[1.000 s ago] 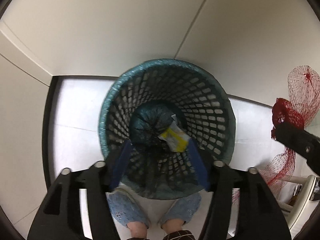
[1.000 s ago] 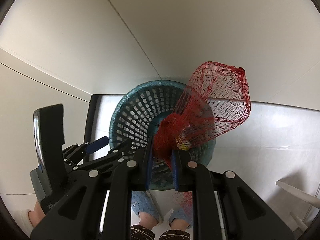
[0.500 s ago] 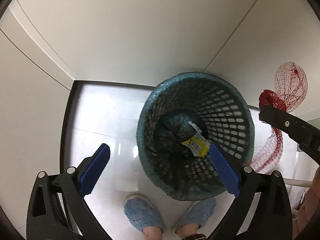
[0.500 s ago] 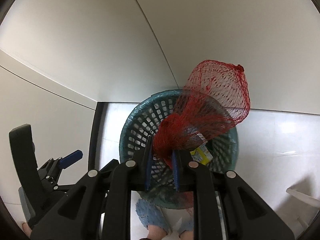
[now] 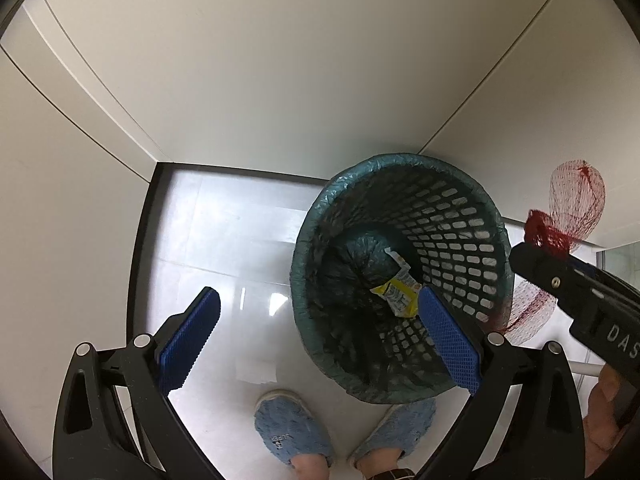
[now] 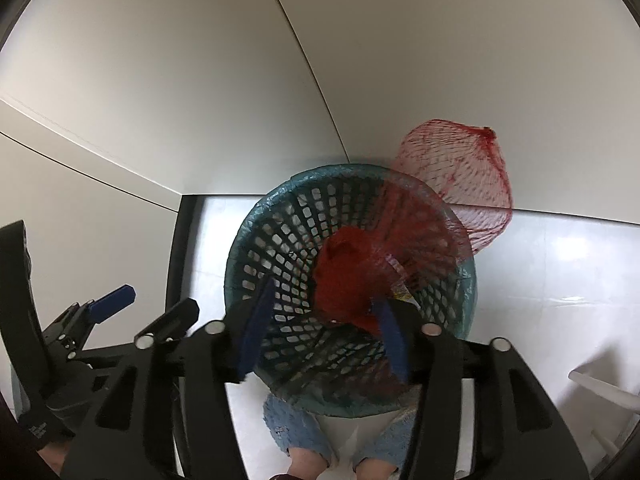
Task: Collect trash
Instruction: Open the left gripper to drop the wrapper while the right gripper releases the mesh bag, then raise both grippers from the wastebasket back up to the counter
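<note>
A teal mesh wastebasket lined with a dark bag stands on the white floor; it also shows in the right wrist view. A yellow wrapper lies inside it. My left gripper is open and empty above the basket's left edge. My right gripper is open over the basket's mouth, and the red net bag hangs loose between its fingers, its bunched end blurred. The net also shows at the right of the left wrist view.
White walls meet in a corner behind the basket. A dark baseboard strip runs along the left wall. My blue slippers stand just in front of the basket. A white object sits at the right edge.
My left gripper opened wide and drew back to the left of the basket. My right gripper moved over the basket and its jaws parted, loosing the red net bag.
</note>
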The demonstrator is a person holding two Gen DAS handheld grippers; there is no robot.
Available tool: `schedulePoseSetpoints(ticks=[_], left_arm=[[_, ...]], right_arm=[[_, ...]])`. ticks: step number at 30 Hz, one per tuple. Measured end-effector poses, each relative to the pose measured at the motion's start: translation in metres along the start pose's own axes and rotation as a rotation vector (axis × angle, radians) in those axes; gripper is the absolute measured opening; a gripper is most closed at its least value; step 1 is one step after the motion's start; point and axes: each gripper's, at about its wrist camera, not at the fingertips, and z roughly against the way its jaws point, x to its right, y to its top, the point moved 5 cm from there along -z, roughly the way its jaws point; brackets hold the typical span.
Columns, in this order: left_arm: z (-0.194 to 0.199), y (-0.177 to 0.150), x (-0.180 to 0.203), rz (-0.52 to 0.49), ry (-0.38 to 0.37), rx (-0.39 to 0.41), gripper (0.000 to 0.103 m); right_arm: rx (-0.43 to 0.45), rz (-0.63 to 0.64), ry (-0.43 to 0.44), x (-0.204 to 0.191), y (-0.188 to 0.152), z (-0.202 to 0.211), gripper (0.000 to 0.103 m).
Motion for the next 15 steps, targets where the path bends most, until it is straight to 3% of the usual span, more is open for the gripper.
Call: schedulePoseSetpoints(ticks=[2, 4, 7, 15], left_arm=[[0.000, 0.000, 0.000, 0.001, -0.002, -0.001, 0.097], [0.001, 0.000, -0.001, 0.003, -0.003, -0.001, 0.097], [0.003, 0.000, -0.003, 0.008, 0.000, 0.002, 0.097], [0.003, -0.004, -0.017, 0.031, 0.011, 0.002, 0.097]], right_arm=[[0.011, -0.001, -0.005, 0.000, 0.000, 0.003, 0.063], [0.019, -0.005, -0.010, 0.001, 0.001, 0.006, 0.075], [0.015, -0.003, -0.012, 0.001, -0.001, 0.007, 0.081], [-0.023, 0.028, 0.024, -0.010, -0.004, -0.003, 0.084]])
